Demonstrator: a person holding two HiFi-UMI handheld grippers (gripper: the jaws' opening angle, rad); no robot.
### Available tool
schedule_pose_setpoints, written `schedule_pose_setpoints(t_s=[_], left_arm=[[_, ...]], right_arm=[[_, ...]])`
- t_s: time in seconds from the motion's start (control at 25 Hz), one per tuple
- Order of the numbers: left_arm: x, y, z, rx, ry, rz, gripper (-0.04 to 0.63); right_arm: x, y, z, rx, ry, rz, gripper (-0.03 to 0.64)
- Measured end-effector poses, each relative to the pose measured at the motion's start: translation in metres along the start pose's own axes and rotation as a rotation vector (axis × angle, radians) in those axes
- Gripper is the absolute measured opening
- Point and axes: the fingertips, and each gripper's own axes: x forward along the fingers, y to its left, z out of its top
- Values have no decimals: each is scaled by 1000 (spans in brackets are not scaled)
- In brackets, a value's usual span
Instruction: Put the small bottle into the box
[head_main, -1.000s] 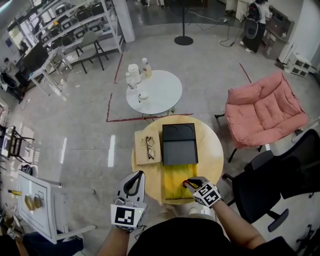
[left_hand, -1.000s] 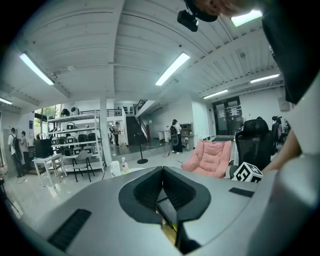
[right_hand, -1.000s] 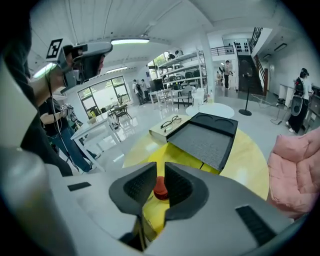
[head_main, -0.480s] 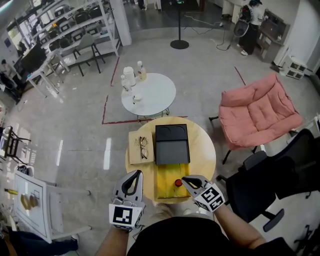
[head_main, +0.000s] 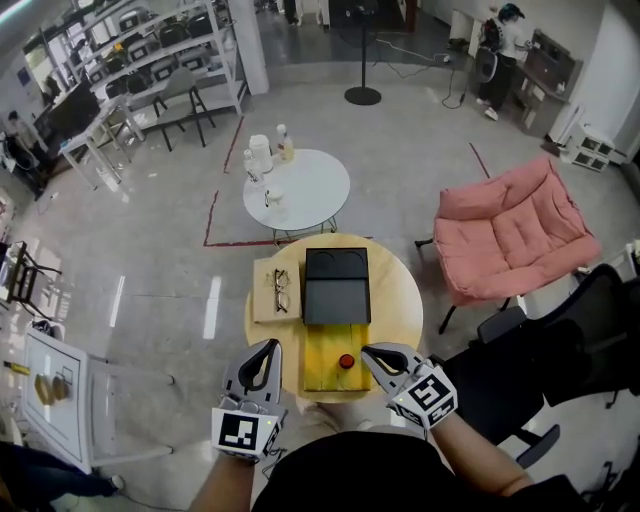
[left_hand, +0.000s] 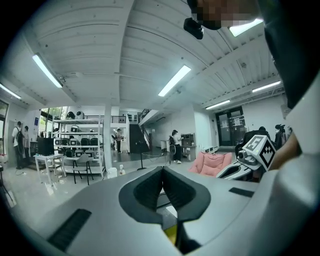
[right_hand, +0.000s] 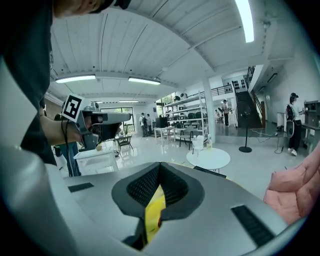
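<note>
Small bottle (head_main: 346, 361) in box (head_main: 320, 372), just left of closed right gripper (head_main: 368, 351), seemingly apart.

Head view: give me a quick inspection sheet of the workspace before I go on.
Surface: round wooden table, bare at its right side.
Job's things: black box lies open; small bottle, red-capped, sits in its yellow-lined part.
Clutter: glasses on a tan notebook, left of the box.
Grippers: left gripper shut, empty; right gripper shut, empty; both at the table's near edge.
Cables: nothing seen near the table.
Surroundings: white round table with bottles, pink chair, black office chair.
</note>
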Motion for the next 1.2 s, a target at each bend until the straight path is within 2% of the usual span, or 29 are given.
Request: schedule_pose_setpoints(t_s=[0.64, 0.84, 1.2], left_arm=[[-23, -41, 10, 4, -11, 59, 17], [-33, -52, 14, 9, -18, 76, 17], [-57, -70, 20, 14, -26, 115, 17]], right_arm=[[-78, 13, 70, -93, -116, 46, 13], [-95, 19, 76, -107, -135, 44, 12], [-126, 18, 77, -144, -162, -17, 14]])
